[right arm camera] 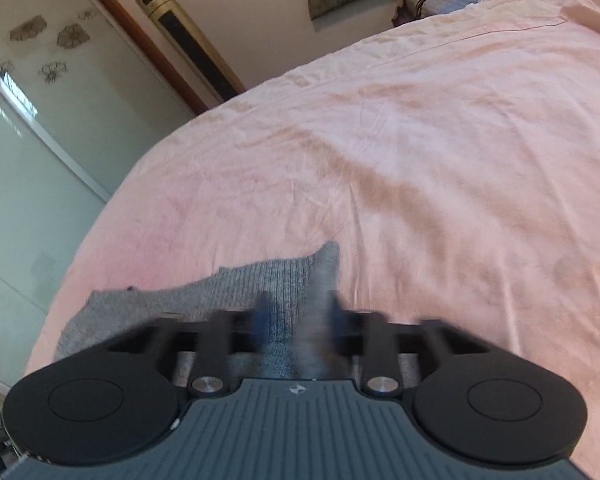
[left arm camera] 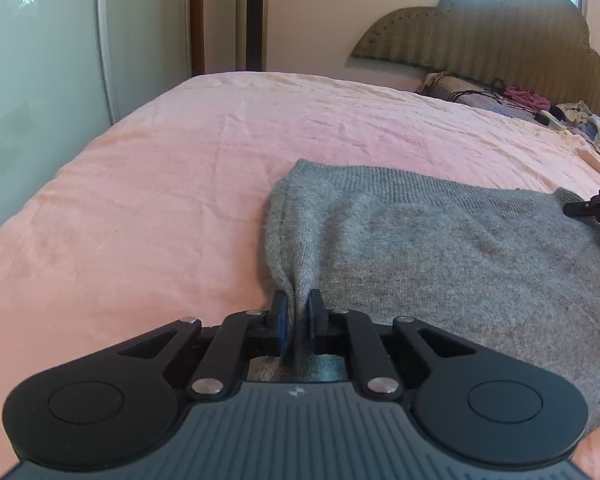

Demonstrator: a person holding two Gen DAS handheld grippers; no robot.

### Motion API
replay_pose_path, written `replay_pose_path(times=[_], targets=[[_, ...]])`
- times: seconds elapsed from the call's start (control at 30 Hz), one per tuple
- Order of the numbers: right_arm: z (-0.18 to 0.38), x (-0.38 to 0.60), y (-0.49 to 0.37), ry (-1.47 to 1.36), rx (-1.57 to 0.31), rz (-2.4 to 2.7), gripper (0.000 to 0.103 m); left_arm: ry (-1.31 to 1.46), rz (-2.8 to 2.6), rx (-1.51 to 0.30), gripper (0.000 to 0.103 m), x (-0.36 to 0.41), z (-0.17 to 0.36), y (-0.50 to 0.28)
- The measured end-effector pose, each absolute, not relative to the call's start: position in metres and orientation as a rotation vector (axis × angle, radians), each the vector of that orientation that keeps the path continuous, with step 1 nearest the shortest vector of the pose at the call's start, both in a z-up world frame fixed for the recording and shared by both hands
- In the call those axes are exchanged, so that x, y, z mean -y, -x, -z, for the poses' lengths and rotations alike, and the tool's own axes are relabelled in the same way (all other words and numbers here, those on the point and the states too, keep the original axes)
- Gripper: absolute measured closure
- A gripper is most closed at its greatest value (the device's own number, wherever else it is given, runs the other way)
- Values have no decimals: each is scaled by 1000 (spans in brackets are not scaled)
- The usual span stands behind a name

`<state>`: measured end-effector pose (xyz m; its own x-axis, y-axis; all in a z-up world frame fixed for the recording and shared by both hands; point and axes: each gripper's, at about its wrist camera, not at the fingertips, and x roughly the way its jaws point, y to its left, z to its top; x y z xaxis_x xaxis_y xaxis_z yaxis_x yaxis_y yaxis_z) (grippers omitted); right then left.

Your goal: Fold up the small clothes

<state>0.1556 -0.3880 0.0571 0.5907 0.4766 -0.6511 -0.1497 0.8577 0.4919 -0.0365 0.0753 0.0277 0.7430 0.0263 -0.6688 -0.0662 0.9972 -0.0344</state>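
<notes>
Our left hand-held gripper (left arm camera: 298,312) and right hand-held gripper (right arm camera: 300,320) each pinch the grey sweater (left arm camera: 440,248), stretched sideways across the pink bed (left arm camera: 160,200).

- A grey knitted garment (left arm camera: 440,248) is lying spread on the pink bed, its ribbed hem facing the headboard.
- Its near left edge is bunching into a raised vertical fold.
- In the right wrist view, a corner (right arm camera: 327,264) is standing up, blurred.
</notes>
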Motion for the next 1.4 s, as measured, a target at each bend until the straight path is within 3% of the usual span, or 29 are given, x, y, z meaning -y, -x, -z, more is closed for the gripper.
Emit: replay_pose_path(times=[0.13,0.2,0.23,0.27,0.33,0.37,0.4,0.47,0.67,0.8,0.93,1.03,1.1,1.17,1.3,1.4], targets=[[-48,405,-147,-476,-824,-316,91,12,-63,-721,93,-73,-25,47],[-50,411,-140,-507,-798,-298,79,28,-67,-698,88,-71,-38,53],[-57,413,-133,-504,-779,-271,63,44,-72,-681,84,-71,-45,55],[-66,413,-125,-492,-745,-255,48,56,-72,-655,72,-70,-53,56],[-88,407,-108,-460,-653,-283,43,76,-47,-547,44,-61,-70,49],[-95,403,-104,-464,-639,-313,41,75,-26,-497,23,-53,-76,41],[-100,396,-105,-477,-645,-342,38,63,-5,-465,18,-43,-79,31],[-101,378,-113,-480,-679,-380,28,16,53,-482,18,-24,-72,-2],[-62,340,-141,-382,-746,-280,27,-74,-12,-735,17,-12,-12,-95],[-54,338,-137,-199,-705,-259,26,-37,29,-722,14,-33,-6,-91],[-54,335,-145,-169,-722,-287,16,-54,-35,-714,12,-27,-10,-84],[-66,318,-133,-64,-742,-223,17,-39,-36,-666,13,-23,-27,-48],[-80,313,-106,-89,-709,-289,16,-48,32,-654,13,-20,-31,-26],[-84,308,-85,-96,-698,-357,4,-83,42,-681,13,-18,-23,-16],[-63,303,-68,37,-704,-317,0,-47,57,-638,11,-35,-6,-7],[-64,321,-73,-65,-703,-302,0,-26,40,-656,8,-38,-7,-13]])
